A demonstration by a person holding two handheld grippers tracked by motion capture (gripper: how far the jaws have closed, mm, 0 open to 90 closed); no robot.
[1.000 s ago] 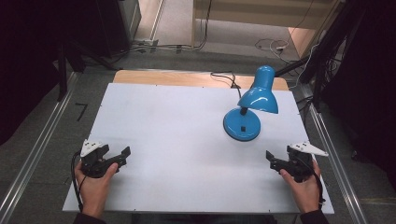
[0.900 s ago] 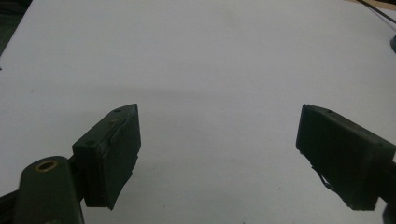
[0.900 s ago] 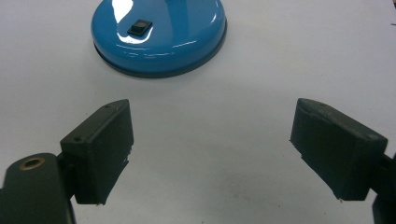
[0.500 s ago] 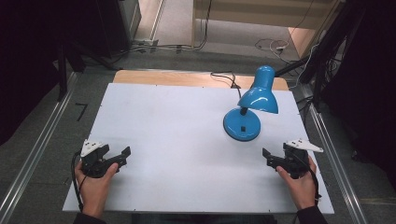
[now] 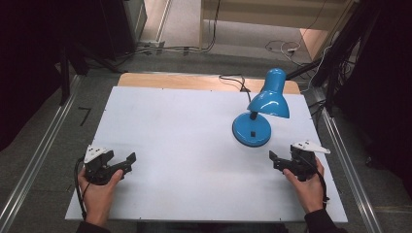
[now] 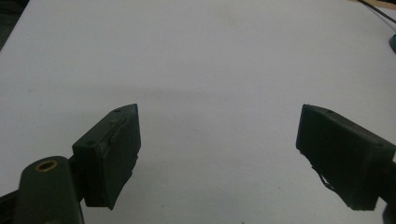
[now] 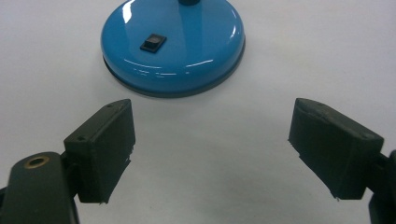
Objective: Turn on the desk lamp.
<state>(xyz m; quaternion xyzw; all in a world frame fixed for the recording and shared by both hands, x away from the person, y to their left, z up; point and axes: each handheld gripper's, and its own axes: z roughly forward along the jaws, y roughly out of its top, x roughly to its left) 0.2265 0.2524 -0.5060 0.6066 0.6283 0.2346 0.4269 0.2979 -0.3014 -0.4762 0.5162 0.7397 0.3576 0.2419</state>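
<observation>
High view: blue lamp standing on the white desk toward the far right, round base flat on the surface, shade tilted over it, black cord trailing off the far edge. Right hand-held gripper near the desk's front right, jaws apart, aimed forward and slightly left at the base, which lies just ahead. Left hand-held gripper at the front left, jaws apart too, well apart from the lamp, with bare desk between. Clearly the right hand nearer. Both hands wrapped round the gripper bodies, forearms cut off by the bottom edge.

Left gripper view: two black jaws spread wide over plain white desk, nothing between them. A sliver of something dark at the far right edge, too small and too cropped to identify.

Right gripper view: jaws held wide, empty, base straight ahead and a little left of centre, near the jaws but not touching them. Small black switch on top of the base, facing the gripper. Stem barely visible at the top edge, shade out of frame. Probably a short forward reach to the switch or base rim; base wider than the jaw gap appears, so hard to judge a fit.
</observation>
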